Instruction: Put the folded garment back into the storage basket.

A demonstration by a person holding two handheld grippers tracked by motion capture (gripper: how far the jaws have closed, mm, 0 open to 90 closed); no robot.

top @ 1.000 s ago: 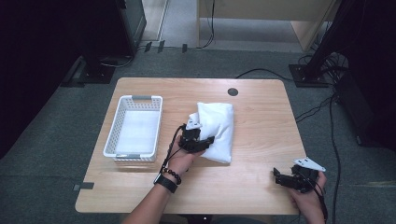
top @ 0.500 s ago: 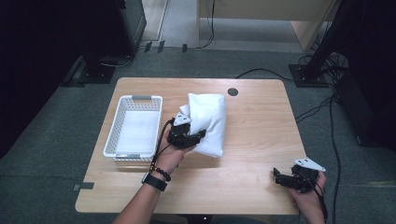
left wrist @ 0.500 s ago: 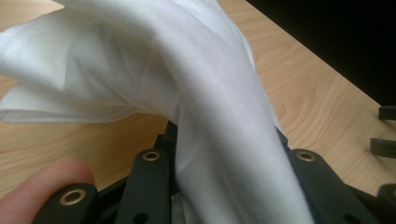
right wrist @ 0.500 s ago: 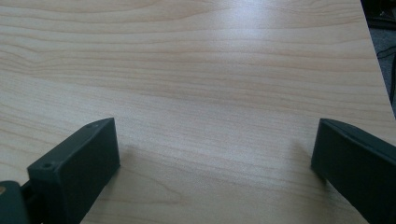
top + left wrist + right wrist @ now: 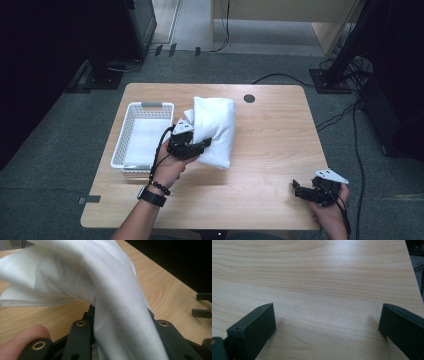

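High view: a white, soft fabric pillow-like bag [image 5: 215, 130] is seen lying at the middle of the light wooden table [image 5: 270, 150], long axis running away from the person, its near-left edge clamped in the left gripper [image 5: 197, 147]. A white plastic mesh basket [image 5: 142, 135] stands just left of it, the likely destination. The right gripper [image 5: 302, 192], jaws spread and empty, rests well apart at the table's near-right corner.

the right gripper [image 5: 327, 322] looks along its two black jaws, which stand wide apart with nothing between them. below and ahead lies the bare light wooden table [image 5: 319, 277], its grain running across; its edge cuts the upper right corner.
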